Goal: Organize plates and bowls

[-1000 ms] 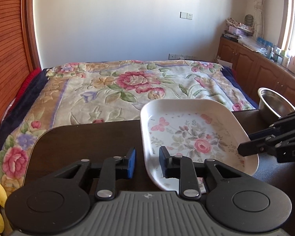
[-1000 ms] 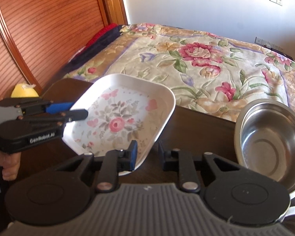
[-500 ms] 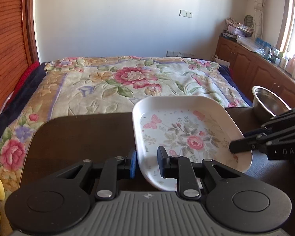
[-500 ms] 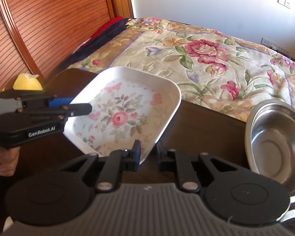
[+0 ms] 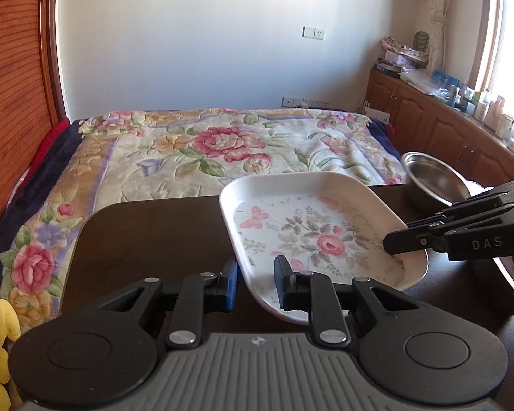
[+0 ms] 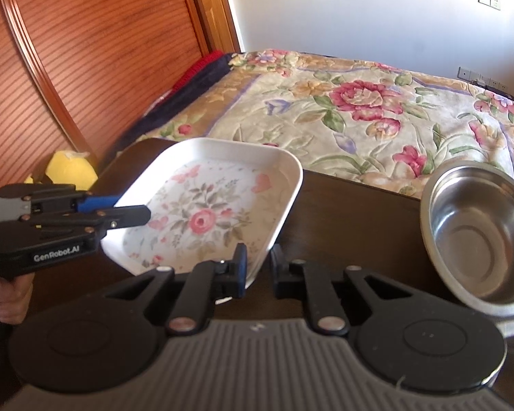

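Observation:
A white square plate (image 5: 311, 236) with pink flowers and butterflies hangs tilted just above the dark table (image 5: 154, 233). My left gripper (image 5: 257, 282) is shut on its near rim; in the right wrist view the left gripper (image 6: 133, 214) pinches the plate's (image 6: 209, 212) left edge. My right gripper (image 6: 258, 269) is shut on the opposite corner, and the right gripper (image 5: 404, 239) clamps the right rim in the left wrist view. A steel bowl (image 6: 479, 233) stands empty on the table to the right, also visible as the steel bowl (image 5: 431, 181) behind the plate.
A bed with a floral quilt (image 5: 222, 147) lies just beyond the table's far edge. A yellow plush toy (image 6: 72, 171) sits at the table's left end. Wooden cabinets (image 5: 445, 126) with bottles on top line the right wall. A ribbed wooden panel (image 6: 68, 51) stands on the left.
Both grippers closed onto the plate's rims. The plate has come up off the table and tilted between them. The bowl has stayed put.

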